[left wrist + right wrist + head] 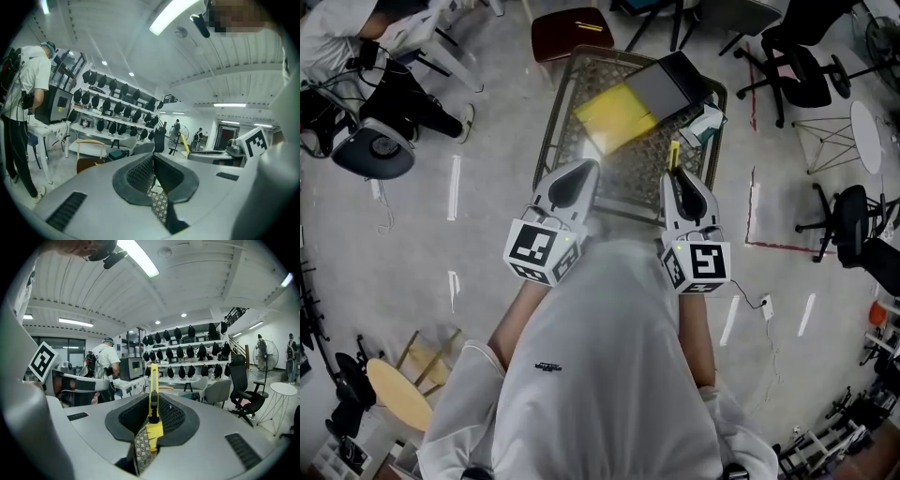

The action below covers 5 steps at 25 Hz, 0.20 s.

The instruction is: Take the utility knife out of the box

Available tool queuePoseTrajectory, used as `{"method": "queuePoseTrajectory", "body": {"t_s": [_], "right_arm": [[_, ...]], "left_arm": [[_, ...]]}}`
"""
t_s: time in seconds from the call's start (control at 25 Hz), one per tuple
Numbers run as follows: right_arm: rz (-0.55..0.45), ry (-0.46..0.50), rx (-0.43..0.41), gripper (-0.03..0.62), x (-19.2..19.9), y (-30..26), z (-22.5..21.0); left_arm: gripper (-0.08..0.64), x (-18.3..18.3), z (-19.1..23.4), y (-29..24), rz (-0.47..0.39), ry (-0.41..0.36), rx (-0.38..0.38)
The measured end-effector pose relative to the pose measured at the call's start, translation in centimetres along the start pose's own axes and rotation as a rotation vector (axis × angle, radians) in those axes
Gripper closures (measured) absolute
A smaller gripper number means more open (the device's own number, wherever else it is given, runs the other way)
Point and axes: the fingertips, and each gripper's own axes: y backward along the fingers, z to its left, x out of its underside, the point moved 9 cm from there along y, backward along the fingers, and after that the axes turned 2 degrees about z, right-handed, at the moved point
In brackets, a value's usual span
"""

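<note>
The yellow utility knife (153,394) stands upright between the pads of my right gripper (153,417), which is shut on it. In the head view the utility knife (673,156) pokes out past my right gripper (674,176) over the near right part of the patterned table (630,178). The open box, a yellow half (614,114) beside a dark half (664,87), lies further back on the table. My left gripper (581,171) hovers at the table's near left; its jaws meet at the tips of my left gripper (153,163) with nothing in them.
A small white and teal pack (704,125) lies at the table's right edge. A maroon stool (573,32) stands beyond the table, black office chairs (797,66) and a white side table (866,137) to the right. A person (23,108) stands by shelves at left.
</note>
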Motion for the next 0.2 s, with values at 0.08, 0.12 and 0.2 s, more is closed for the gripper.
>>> {"method": "queuePoseTrajectory", "body": {"t_s": [0.08,0.12,0.2], "right_arm": [[-0.001,0.001,-0.001,0.540,0.04,-0.12,-0.18],[-0.001,0.001,-0.001,0.540,0.08,-0.17,-0.21],[0.000,0.002,-0.002,0.540,0.17,-0.27,-0.20]], "left_arm": [[0.555,0.04,-0.02,-0.21,0.000,0.000,0.000],[0.555,0.07,-0.02,-0.26,0.000,0.000,0.000],[0.555,0.15,0.02,-0.29,0.001,0.000,-0.001]]}}
